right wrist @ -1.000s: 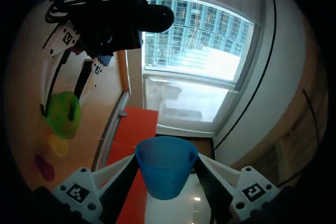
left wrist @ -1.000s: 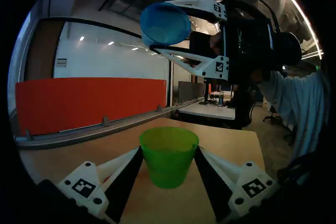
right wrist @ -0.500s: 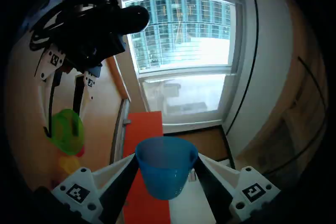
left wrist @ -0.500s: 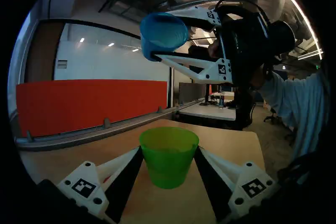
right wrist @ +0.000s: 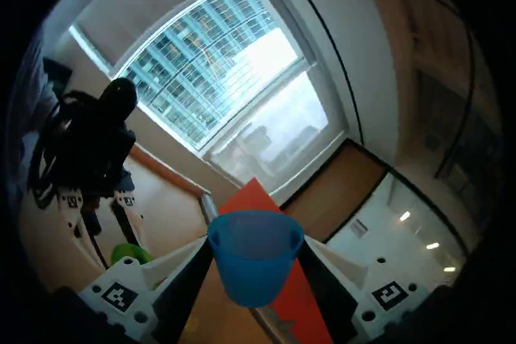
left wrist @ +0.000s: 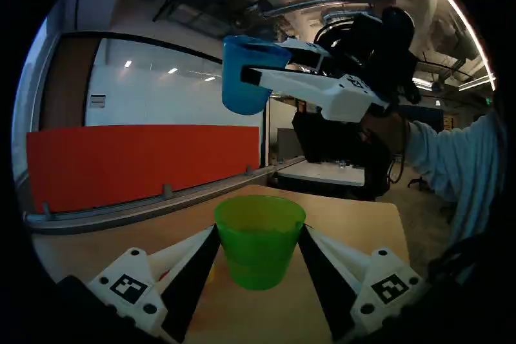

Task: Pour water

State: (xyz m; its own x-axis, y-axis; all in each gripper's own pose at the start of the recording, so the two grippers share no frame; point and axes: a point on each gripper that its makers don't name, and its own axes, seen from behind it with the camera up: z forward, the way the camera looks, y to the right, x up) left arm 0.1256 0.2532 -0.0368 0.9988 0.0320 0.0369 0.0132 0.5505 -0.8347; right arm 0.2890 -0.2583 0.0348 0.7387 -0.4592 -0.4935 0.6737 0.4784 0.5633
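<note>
A green cup (left wrist: 259, 260) stands upright between the white fingers of my left gripper (left wrist: 259, 234), which is shut on it just above the wooden table (left wrist: 361, 221). High above it, a blue cup (left wrist: 245, 76) sits nearly upright in my right gripper (left wrist: 258, 60), held out by a person's hand (left wrist: 380, 130). In the right gripper view the blue cup (right wrist: 255, 260) is clamped between the fingers of my right gripper (right wrist: 255, 247). Lower left there, my left gripper (right wrist: 122, 248) shows with part of the green cup (right wrist: 129, 255). Whether either cup holds water cannot be told.
An orange partition (left wrist: 129, 157) with a metal rail runs along the table's far edge. The person's light sleeve (left wrist: 451, 157) is on the right. A large window (right wrist: 213, 79) lies beyond the table. More desks stand farther back.
The right gripper has rolled back, so the blue cup went from tipped, mouth facing the left camera, to nearly upright. The left gripper and green cup have stayed still.
</note>
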